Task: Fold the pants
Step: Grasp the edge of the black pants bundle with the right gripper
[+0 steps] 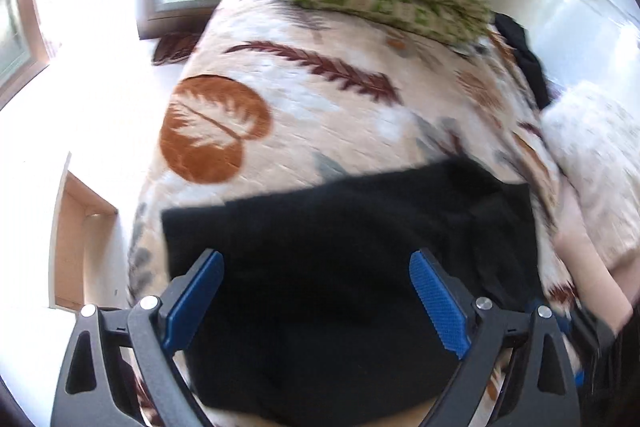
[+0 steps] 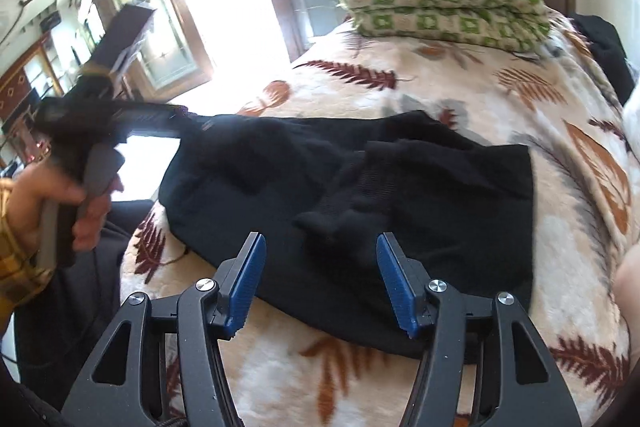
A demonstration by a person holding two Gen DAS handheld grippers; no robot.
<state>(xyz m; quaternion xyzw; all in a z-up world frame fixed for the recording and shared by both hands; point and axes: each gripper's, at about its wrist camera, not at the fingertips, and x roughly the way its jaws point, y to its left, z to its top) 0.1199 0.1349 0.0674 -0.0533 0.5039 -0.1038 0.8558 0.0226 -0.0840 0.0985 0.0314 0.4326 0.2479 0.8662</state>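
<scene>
Pants [image 2: 360, 195] are lying folded into a black bundle on the leaf-print blanket [image 2: 520, 99], near its front edge, ribbed part bunched on top. Left gripper [image 1: 316, 267] is hovering over them, jaws spread wide, nothing between the blue pads [image 1: 436, 303]. Right gripper [image 2: 320, 247] is sitting above the near edge of the fabric, jaws partly apart, pads not pressing on anything. A hand [image 2: 60, 203] in a yellow plaid sleeve [image 2: 16, 267] is gripping the left tool's handle. Green-checked pillow [image 2: 444, 7] is resting at the far end of the blanket.
</scene>
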